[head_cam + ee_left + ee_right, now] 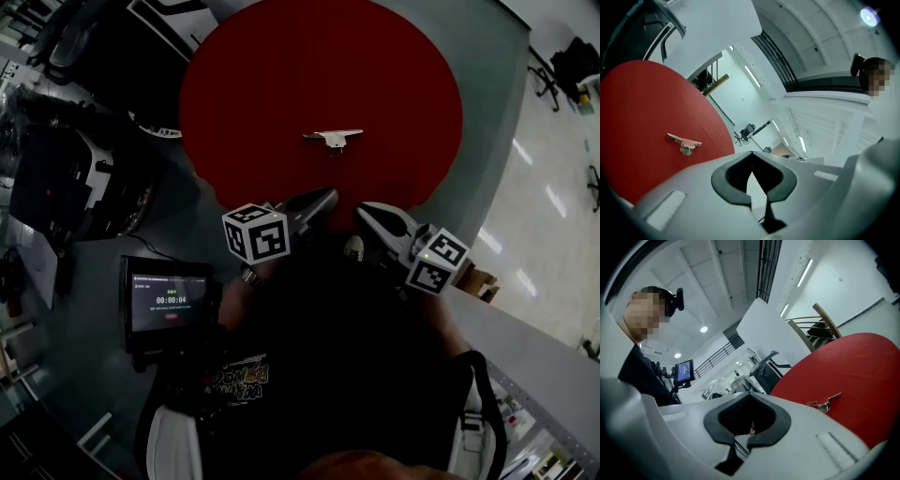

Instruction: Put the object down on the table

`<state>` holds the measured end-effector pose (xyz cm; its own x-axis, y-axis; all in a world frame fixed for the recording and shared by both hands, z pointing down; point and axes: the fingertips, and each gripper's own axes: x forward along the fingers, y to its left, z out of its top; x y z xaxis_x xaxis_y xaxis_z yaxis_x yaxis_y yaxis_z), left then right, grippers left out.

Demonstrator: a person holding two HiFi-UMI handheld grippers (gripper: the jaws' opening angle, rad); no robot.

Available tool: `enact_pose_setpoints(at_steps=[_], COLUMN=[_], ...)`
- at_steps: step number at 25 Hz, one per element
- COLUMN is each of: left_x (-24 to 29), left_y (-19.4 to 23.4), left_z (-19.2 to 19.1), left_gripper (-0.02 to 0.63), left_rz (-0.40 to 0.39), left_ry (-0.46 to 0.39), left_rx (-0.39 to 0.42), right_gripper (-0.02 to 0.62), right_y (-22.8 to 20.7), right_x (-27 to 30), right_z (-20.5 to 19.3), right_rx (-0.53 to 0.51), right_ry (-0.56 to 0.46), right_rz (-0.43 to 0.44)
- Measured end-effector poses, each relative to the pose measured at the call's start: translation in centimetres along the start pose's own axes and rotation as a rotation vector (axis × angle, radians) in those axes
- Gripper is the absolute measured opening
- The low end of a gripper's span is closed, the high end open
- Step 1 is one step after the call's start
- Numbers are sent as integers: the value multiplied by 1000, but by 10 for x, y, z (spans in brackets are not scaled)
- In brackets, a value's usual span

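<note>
Looks past the put-down: shows small silver T-shaped metal bracket (333, 138) resting mid round red tabletop (262, 84), well apart from both claws. Holds left claw (328, 195) and right claw (367, 209) closed, empty, nearside. Next: probably just keep clear.

The table (281, 84) is open on every side of the metal piece (333, 139) at frame centre. A screen (169, 302) blocks the lower left, and dark gear (52, 183) crowds the left edge.
</note>
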<state>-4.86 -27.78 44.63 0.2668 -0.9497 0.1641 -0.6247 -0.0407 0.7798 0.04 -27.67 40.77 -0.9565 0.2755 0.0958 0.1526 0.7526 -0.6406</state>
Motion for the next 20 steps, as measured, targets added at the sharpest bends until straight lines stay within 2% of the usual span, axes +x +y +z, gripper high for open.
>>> enact_pose_setpoints(at_steps=[5, 20], left_x=[1, 0], left_y=[-2, -2], left_z=[-8, -9], left_gripper=[17, 18], left_rz=[-36, -29], left_ry=[28, 50], left_rx=[-30, -26], right_gripper=[2, 2], right_y=[5, 4], right_x=[0, 2], right_z=[-4, -5], right_rx=[-18, 17], right_ry=[-1, -10], right_rz=[-6, 5])
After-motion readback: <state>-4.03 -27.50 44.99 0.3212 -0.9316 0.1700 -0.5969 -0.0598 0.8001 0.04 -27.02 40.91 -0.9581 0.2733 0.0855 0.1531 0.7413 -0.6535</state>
